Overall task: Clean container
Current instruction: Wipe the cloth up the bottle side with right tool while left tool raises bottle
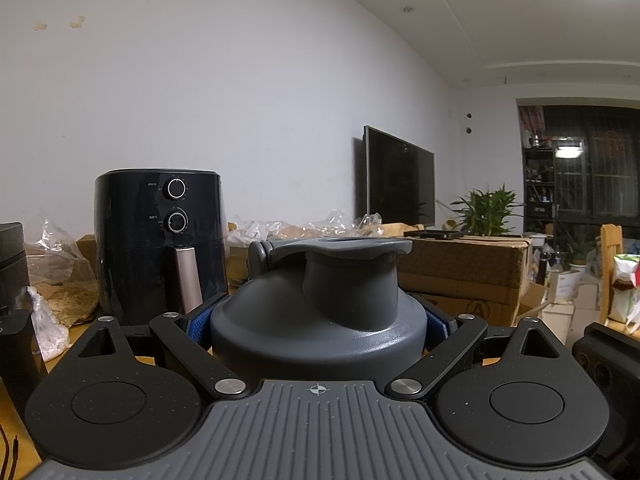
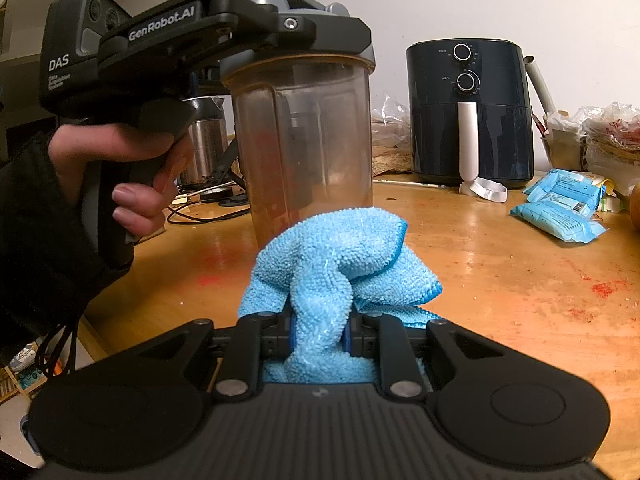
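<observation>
A wooden table (image 2: 500,264) is shown, with a dark air fryer (image 2: 470,114) standing at its back by the wall. In front and to the left of the air fryer, a clear container (image 2: 304,140) with a grey lid (image 1: 320,312) is gripped at the lid by the left gripper (image 2: 296,24), itself held by a hand (image 2: 132,168). Nearer than the container, a blue cloth (image 2: 340,264) is pinched in the narrow jaws of the right gripper (image 2: 320,338).

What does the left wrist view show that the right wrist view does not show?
Only the left wrist view: the container's grey lid from close up, a television and a plant.

Only the right wrist view: the blue cloth in the right hand-held gripper, the container's clear body, and the hand on the left hand-held gripper.

Both: the air fryer.
</observation>
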`<state>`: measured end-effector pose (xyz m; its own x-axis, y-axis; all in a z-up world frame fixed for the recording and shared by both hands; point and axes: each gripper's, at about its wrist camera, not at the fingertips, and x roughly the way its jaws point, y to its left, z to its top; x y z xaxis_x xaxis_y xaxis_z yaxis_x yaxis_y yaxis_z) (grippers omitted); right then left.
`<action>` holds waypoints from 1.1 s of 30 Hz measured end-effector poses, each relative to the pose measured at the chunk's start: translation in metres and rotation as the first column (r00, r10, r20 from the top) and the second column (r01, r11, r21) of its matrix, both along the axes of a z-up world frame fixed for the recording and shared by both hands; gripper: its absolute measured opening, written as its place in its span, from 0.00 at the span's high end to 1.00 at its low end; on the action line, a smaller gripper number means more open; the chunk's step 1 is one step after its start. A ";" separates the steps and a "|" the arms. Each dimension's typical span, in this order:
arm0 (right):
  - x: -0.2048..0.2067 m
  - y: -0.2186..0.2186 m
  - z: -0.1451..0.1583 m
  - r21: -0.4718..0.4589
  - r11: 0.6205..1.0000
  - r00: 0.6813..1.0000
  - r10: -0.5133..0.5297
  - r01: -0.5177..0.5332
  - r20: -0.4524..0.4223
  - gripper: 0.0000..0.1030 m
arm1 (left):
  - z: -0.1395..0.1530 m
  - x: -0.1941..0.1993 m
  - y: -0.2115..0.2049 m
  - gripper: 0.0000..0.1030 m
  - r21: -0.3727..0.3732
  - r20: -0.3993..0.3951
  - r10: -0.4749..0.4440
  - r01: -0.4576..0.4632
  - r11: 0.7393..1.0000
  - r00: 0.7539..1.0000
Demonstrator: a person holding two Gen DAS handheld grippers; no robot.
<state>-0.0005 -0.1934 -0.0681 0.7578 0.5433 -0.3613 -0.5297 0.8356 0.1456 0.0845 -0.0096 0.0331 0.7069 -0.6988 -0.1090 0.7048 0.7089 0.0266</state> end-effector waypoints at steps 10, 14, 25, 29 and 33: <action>0.000 0.000 0.000 0.001 1.000 1.000 -0.001 0.001 0.000 0.86 | -0.002 -0.004 -0.004 0.08 0.026 0.023 0.022 -0.023 0.999 0.999; -0.001 0.001 0.000 0.001 1.000 1.000 -0.002 0.002 0.000 0.86 | -0.002 -0.004 -0.006 0.07 0.021 0.021 0.039 -0.039 0.999 0.999; -0.001 0.000 0.000 0.004 1.000 1.000 -0.004 0.004 -0.001 0.86 | 0.002 -0.009 -0.011 0.06 0.023 0.030 0.100 -0.101 0.995 0.995; 0.000 0.000 0.001 0.004 1.000 1.000 -0.004 0.004 -0.001 0.86 | 0.004 -0.016 -0.012 0.00 0.010 0.058 0.121 -0.122 0.992 0.991; 0.001 -0.001 0.001 0.004 1.000 1.000 -0.005 0.005 -0.001 0.86 | 0.006 -0.021 -0.018 0.00 0.020 0.072 0.161 -0.163 0.986 0.984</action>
